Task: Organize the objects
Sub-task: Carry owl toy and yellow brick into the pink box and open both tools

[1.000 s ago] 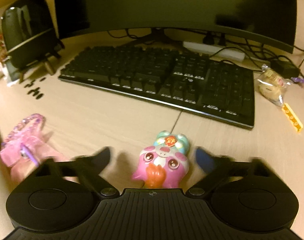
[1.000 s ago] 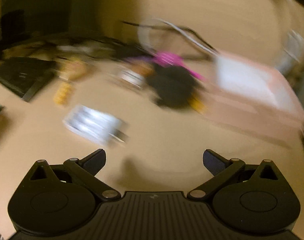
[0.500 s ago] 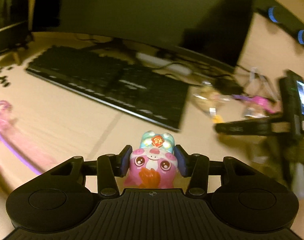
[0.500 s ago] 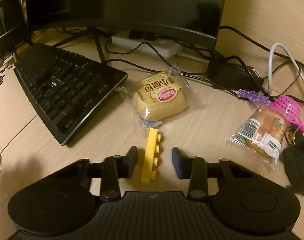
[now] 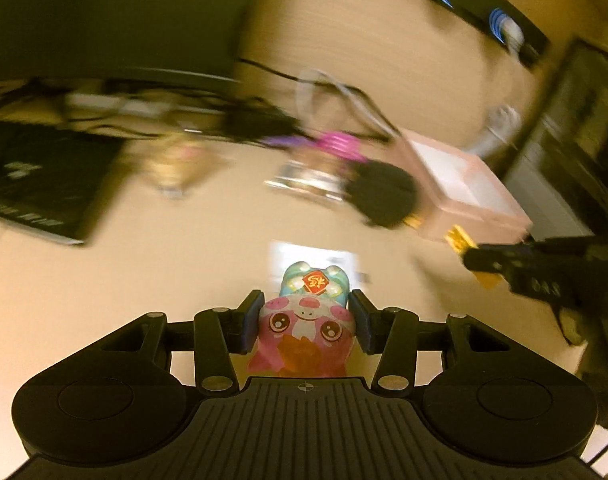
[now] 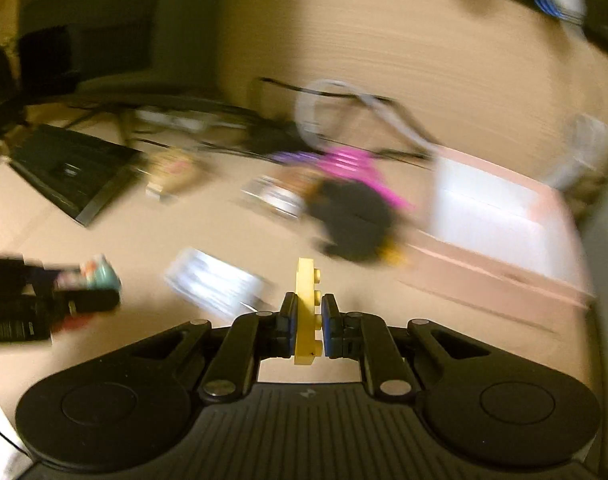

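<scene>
My left gripper (image 5: 305, 326) is shut on a pink pig toy (image 5: 304, 328) with a teal hat and holds it above the desk. My right gripper (image 6: 307, 320) is shut on a yellow toy brick (image 6: 307, 300) that stands upright between the pads. The right gripper with the brick shows at the right of the left wrist view (image 5: 523, 268). The left gripper with the toy shows at the left of the right wrist view (image 6: 84, 284). A pink open box (image 6: 495, 216) sits ahead to the right, also in the left wrist view (image 5: 463, 184). Both views are blurred.
A black round object (image 6: 355, 220), a pink basket (image 6: 347, 164), snack packets (image 6: 172, 172) and a silver packet (image 6: 216, 280) lie on the desk. A black keyboard (image 6: 72, 168) is at the left. Cables (image 6: 343, 96) run along the back.
Both grippers have swung right toward the pink box. The right gripper has shut on the yellow brick and lifted it. The left still holds the pig toy.
</scene>
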